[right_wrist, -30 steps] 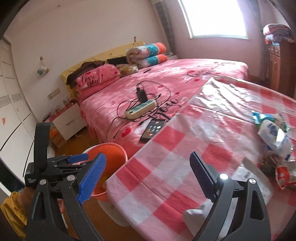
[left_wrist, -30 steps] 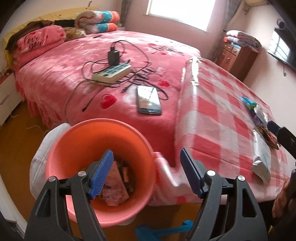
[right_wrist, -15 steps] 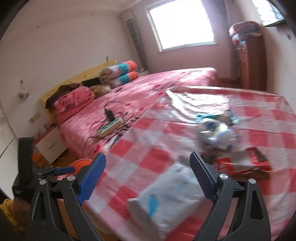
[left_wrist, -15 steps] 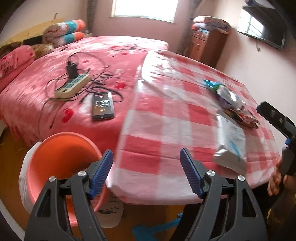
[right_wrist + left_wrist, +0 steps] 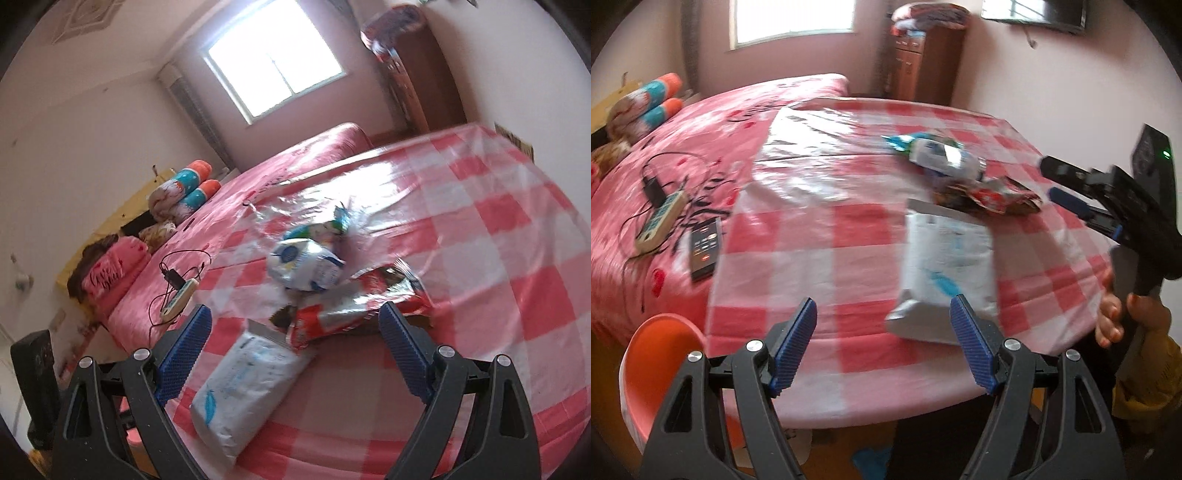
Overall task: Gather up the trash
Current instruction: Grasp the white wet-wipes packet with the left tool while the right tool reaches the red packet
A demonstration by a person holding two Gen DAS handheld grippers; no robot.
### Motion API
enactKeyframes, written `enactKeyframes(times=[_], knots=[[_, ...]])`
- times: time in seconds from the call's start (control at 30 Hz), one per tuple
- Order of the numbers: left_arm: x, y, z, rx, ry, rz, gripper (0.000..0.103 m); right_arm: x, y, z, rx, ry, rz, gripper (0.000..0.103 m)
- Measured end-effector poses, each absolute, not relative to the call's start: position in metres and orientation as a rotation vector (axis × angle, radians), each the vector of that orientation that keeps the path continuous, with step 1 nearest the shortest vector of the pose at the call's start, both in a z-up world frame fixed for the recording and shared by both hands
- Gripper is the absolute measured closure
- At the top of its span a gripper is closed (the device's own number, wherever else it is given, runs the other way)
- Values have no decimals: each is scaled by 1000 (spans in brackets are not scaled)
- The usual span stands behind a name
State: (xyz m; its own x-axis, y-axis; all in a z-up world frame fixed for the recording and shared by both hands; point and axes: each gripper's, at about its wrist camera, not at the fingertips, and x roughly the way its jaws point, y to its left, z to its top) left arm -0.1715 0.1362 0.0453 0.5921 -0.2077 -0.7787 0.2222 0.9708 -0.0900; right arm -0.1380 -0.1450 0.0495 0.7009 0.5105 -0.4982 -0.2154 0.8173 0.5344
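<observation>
Trash lies on a round table with a red-and-white checked cloth (image 5: pixel 857 229). A white-and-blue plastic packet (image 5: pixel 945 266) lies near the front edge, also in the right wrist view (image 5: pixel 247 387). Behind it lie a red-and-silver wrapper (image 5: pixel 993 195) (image 5: pixel 354 310) and a crumpled white-and-blue bag (image 5: pixel 942 155) (image 5: pixel 306 266). My left gripper (image 5: pixel 886 347) is open and empty at the table's front edge, left of the white packet. My right gripper (image 5: pixel 295 354) is open and empty above the packet and red wrapper; it also shows in the left wrist view (image 5: pixel 1071 192). An orange bin (image 5: pixel 653 373) stands below left.
A pink bed (image 5: pixel 701 147) stands left of the table with a power strip and cables (image 5: pixel 657 218) and a black phone (image 5: pixel 703 247). A wooden cabinet (image 5: pixel 923 62) stands at the back wall. The left gripper's body (image 5: pixel 37 376) shows at the right wrist view's lower left.
My left gripper has swung right from over the orange bin to the table's front edge. My right gripper has moved in over the trash pile. Both stay open.
</observation>
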Motion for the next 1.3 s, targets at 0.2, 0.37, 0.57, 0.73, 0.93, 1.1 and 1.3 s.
enactKeyframes(times=[0.2,0.37,0.57,0.73,0.93,1.1,1.3], knots=[[-158,101,36,87,953,-316,28,-122,-156,32,529,762,456,12],[-146,84,29,116,989,-345,28,-114,-155,22,554,809,500,26],[-132,76,19,136,1026,-353,27,-106,-151,23,525,804,501,33],[-123,72,16,130,1039,-362,23,-96,-147,31,467,780,486,32],[-112,63,8,141,1060,-366,19,-76,-144,24,440,812,454,26],[-107,61,4,138,1053,-365,18,-63,-145,18,433,837,437,26],[-105,51,2,171,1020,-327,21,-55,-132,18,332,842,391,16]])
